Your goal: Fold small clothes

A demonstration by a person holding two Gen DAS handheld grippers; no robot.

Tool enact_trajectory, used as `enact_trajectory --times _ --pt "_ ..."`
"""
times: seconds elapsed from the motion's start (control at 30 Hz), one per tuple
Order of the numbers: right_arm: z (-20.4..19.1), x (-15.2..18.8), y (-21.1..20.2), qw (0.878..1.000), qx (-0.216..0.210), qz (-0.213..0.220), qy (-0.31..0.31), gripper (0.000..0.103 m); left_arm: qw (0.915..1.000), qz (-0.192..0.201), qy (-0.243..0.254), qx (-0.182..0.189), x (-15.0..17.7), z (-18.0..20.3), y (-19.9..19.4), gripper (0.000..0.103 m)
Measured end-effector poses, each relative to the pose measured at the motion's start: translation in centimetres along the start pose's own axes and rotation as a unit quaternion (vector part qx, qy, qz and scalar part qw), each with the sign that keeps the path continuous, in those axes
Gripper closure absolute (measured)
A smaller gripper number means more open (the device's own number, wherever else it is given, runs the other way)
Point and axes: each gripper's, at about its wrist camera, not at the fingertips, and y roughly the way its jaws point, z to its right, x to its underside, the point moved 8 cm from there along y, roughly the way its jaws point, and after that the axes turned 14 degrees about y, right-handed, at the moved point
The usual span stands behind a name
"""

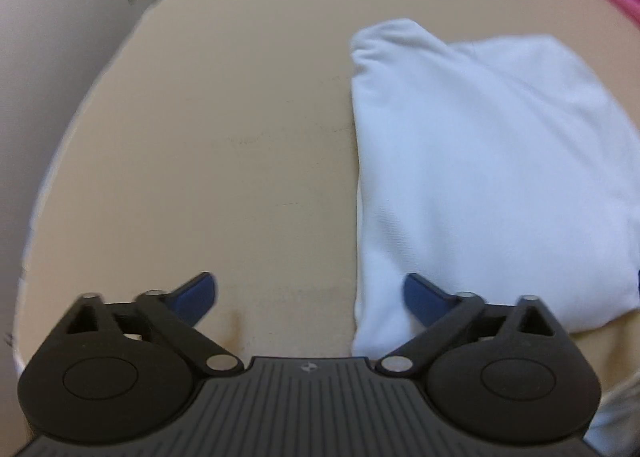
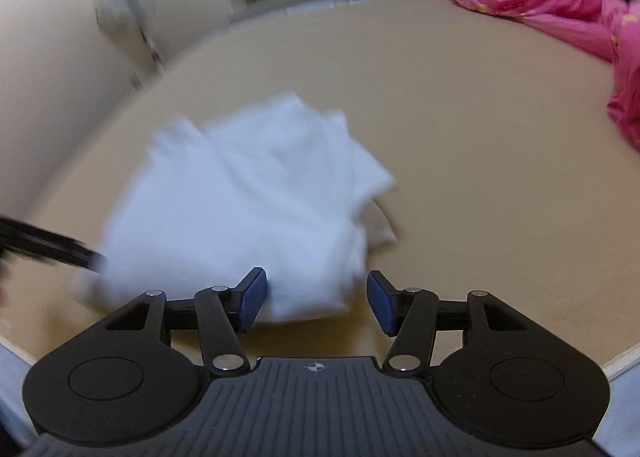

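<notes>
My left claw (image 1: 310, 297) is spread wide with nothing in it, hanging over bare tan surface right at the left edge of the white garment (image 1: 480, 177). The right claw (image 2: 316, 303) is partly spread too, empty, sitting over the near edge of the same white garment, pads not pinching any cloth.

The garment looks folded into a chunky bundle lying on what I think is a bed (image 1: 220, 117) with a tan sheet, not a bench. One corner sticks out at the far side and there's a beige bit peeking out underneath on the right, can't tell what it is.

Stuff that could go wrong, imo: the bundle looks loose, so if a pad snags just the top layer on my next reach, the fold peels open. The right view is smeary, so misjudging the edge is easy. Pink quilt (image 2: 560, 5) is well away, no worry there.
</notes>
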Motion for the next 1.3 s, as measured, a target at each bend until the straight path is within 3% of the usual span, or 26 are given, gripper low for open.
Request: enact_trajectory --times 0.1,0.23,0.43,0.5,0.63,0.8,1.3 --pt "1.0 0.6 0.2 0.999 0.031 -0.004 0.006 0.039 0.9994 -0.003 0.022 -0.027 0.5 1.1 -1.0 0.001" --pt "0.3 0.5 -3.9 1.000 0.022 0.005 0.010 0.035 0.9998 0.018 -0.011 -0.003 3.3 0.7 -5.7 0.001" --pt "-1.5 0.2 -11.4 0.996 0.003 0.081 -0.025 0.005 0.9951 0.061 -0.075 0.018 8.9 -3.8 -13.6 0.001" --pt "-2.7 0.7 -13.4 0.993 0.004 0.111 -0.046 0.001 0.9938 0.071 -0.084 0.016 10.0 -3.8 -15.2 0.001" --pt "-4.1 1.7 -14.8 0.989 0.008 0.125 -0.075 0.001 0.9923 0.086 -0.089 0.001 11.8 -3.6 -17.6 0.001" --pt "-4.6 2.5 -15.0 0.991 0.009 0.108 -0.079 0.001 0.9925 0.096 -0.075 -0.008 12.8 -2.8 -19.0 0.001" --pt "-5.1 2.1 -15.3 0.990 0.014 0.107 -0.086 0.001 0.9937 0.085 -0.072 -0.013 14.9 -4.1 -18.8 0.001"
